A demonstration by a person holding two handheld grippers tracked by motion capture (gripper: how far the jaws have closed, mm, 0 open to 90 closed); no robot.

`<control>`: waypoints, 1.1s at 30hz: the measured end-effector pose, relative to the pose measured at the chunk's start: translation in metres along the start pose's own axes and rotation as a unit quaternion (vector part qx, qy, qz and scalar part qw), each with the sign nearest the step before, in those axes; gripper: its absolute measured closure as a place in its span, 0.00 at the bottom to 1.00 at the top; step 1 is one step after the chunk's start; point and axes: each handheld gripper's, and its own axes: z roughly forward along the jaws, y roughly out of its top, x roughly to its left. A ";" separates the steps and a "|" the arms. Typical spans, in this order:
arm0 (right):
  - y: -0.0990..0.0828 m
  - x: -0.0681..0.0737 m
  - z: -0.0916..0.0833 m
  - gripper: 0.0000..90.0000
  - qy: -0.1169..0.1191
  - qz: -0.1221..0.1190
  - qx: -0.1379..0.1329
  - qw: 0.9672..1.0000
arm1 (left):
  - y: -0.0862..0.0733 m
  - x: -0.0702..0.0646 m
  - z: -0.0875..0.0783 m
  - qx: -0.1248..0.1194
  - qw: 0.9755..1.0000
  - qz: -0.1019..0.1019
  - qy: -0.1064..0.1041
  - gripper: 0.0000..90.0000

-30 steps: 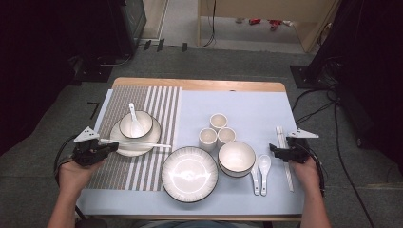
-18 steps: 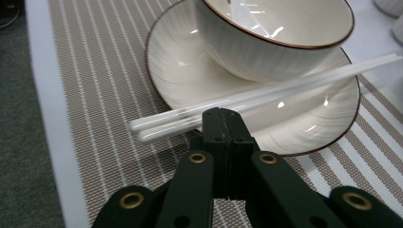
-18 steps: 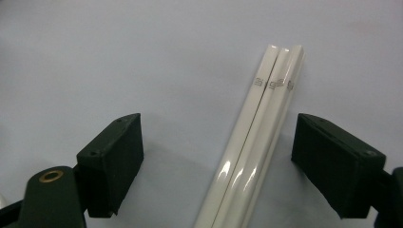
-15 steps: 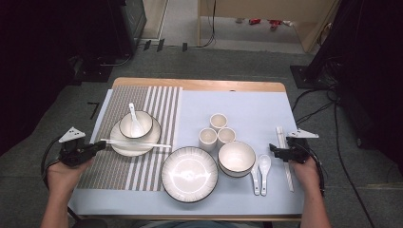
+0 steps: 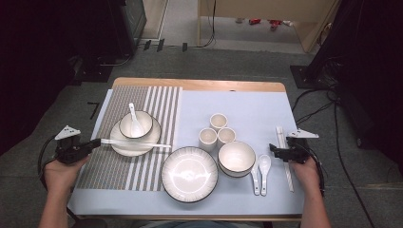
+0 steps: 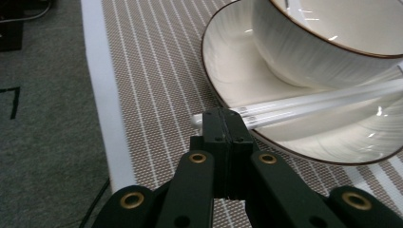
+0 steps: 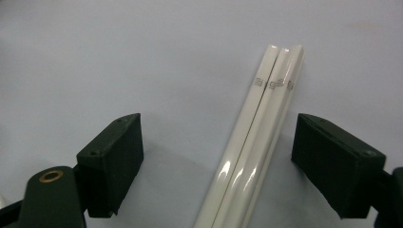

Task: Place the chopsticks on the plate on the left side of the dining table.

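Note:
A white plate (image 5: 124, 146) on the striped placemat (image 5: 119, 168) carries a bowl (image 5: 142, 124) with a spoon (image 5: 133, 122) in it. A pair of white chopsticks (image 5: 138, 143) lies across the plate's near rim. My left gripper (image 5: 96, 142) is shut at the mat's left edge, its tips (image 6: 227, 118) just over the chopsticks' (image 6: 323, 97) ends; I cannot tell if they touch. My right gripper (image 5: 280, 153) stands open, its jaws on either side of a second pair of chopsticks (image 7: 259, 137) lying on the pale blue cloth (image 7: 119, 57).
A large plate (image 5: 189, 174), a bowl (image 5: 236, 157), three small cups (image 5: 218, 121) and two spoons (image 5: 260, 171) sit on the cloth between the hands. The table's wooden far edge (image 5: 199, 84) borders grey floor with cables.
My left gripper has slid left, away from the plate, and stays shut. The chopsticks on the plate have kept their place. The right hand has not moved.

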 end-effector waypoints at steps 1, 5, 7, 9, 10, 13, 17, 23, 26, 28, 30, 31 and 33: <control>0.000 0.000 0.000 0.19 0.000 0.000 0.000 1.000 | 0.000 0.002 0.000 0.000 1.000 -0.003 0.002 1.00; 0.000 0.000 0.000 0.19 0.000 0.000 0.000 1.000 | -0.001 0.006 0.000 -0.001 1.000 -0.009 0.010 1.00; 0.000 0.000 0.000 0.19 0.000 0.000 0.000 1.000 | 0.000 0.007 0.003 0.004 1.000 0.001 0.022 1.00; 0.000 0.000 0.000 0.19 0.000 0.000 0.000 1.000 | 0.000 0.010 0.006 0.006 1.000 -0.003 0.027 1.00; 0.000 0.000 0.000 0.19 0.000 0.000 0.000 1.000 | 0.000 0.011 0.007 0.009 1.000 -0.003 0.030 1.00; 0.000 0.000 0.000 0.19 0.000 0.000 0.000 1.000 | 0.000 0.011 0.009 0.008 1.000 -0.006 0.025 1.00; 0.000 0.000 0.000 0.19 0.000 0.000 0.000 1.000 | 0.000 0.009 0.013 0.008 1.000 -0.007 0.021 1.00; 0.000 0.000 0.000 0.19 0.000 0.000 0.000 1.000 | -0.002 0.009 0.015 0.010 1.000 -0.008 0.022 1.00; 0.000 0.000 0.000 0.19 0.000 0.000 0.000 1.000 | -0.002 0.010 0.016 0.010 1.000 -0.007 0.023 1.00; 0.000 0.000 0.000 0.19 0.000 0.000 0.000 1.000 | -0.002 0.010 0.016 0.011 1.000 -0.006 0.026 1.00; 0.000 0.000 0.000 0.19 0.000 0.000 0.000 1.000 | -0.002 0.011 0.016 0.010 1.000 -0.009 0.028 1.00; 0.000 0.000 0.000 0.19 0.000 0.000 0.000 1.000 | -0.002 0.011 0.016 0.008 1.000 -0.011 0.027 1.00; 0.000 0.000 0.000 0.19 0.000 0.000 0.000 1.000 | -0.003 0.012 0.015 0.005 1.000 -0.013 0.027 1.00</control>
